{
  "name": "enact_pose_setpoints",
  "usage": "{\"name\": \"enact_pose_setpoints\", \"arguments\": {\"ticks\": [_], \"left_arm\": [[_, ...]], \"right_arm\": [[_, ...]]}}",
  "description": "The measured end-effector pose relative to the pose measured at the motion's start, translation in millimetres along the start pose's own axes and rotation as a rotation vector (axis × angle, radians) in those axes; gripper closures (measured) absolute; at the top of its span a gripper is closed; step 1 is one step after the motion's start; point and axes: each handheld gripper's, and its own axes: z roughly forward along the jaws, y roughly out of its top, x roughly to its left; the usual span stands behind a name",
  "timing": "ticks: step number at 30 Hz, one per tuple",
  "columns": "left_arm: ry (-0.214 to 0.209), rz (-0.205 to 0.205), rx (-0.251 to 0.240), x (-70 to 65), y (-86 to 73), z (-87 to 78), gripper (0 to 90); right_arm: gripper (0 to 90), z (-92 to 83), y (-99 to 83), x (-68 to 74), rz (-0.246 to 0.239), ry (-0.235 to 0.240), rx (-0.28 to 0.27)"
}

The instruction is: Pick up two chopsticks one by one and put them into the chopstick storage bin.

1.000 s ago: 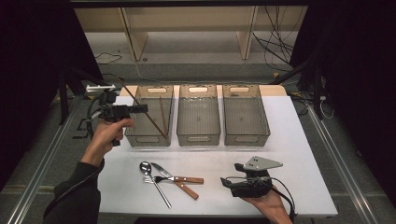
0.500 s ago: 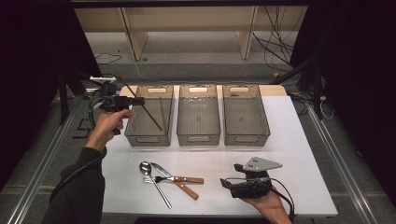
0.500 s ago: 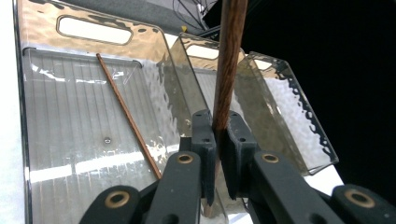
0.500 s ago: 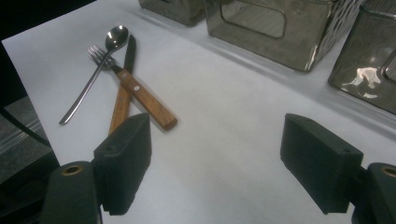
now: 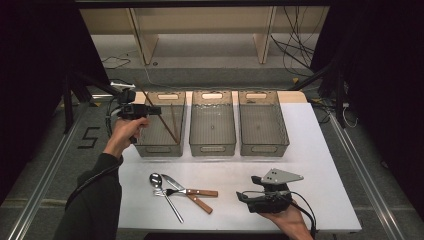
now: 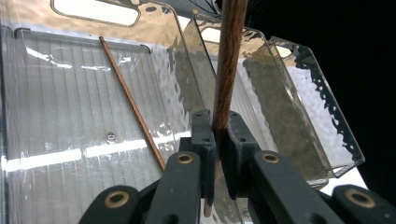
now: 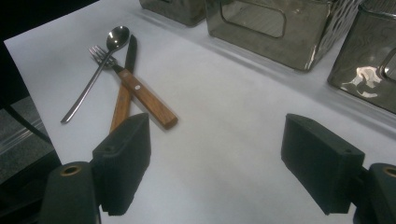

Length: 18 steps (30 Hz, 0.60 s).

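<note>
Clamping 1 chopstick (image 6: 227, 65), the left hand-held gripper (image 5: 150, 111) has moved left and lower beside the left bin (image 5: 159, 148); right hand-held gripper (image 7: 215, 172) stays released.

Behind your white table (image 5: 330, 150): pale wooden shelf frame (image 5: 200, 25), grey floor (image 5: 40, 165), loose cables (image 5: 292, 50), dark surroundings.

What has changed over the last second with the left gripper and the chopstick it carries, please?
The left gripper, shut on a chopstick, moved away from the person toward the far end of the left bin, where another chopstick already lies. The right gripper stayed open on the table, and the spoon, fork and knife did not move.
</note>
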Motion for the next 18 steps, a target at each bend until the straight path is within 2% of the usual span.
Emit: {"name": "enact_pose_setpoints", "arguments": {"ticks": [6,18], "left_arm": [[0.023,0.016,0.022,-0.3,-2.4,5.4,83.8],[0.025,0.016,0.067,2.9,-8.1,14.3,83.7]], "right_arm": [[25.1,-0.1,-0.1,-0.1,-0.002,0.001,0.000],[25.4,-0.2,0.1,-0.5,0.003,0.002,0.000]]}}
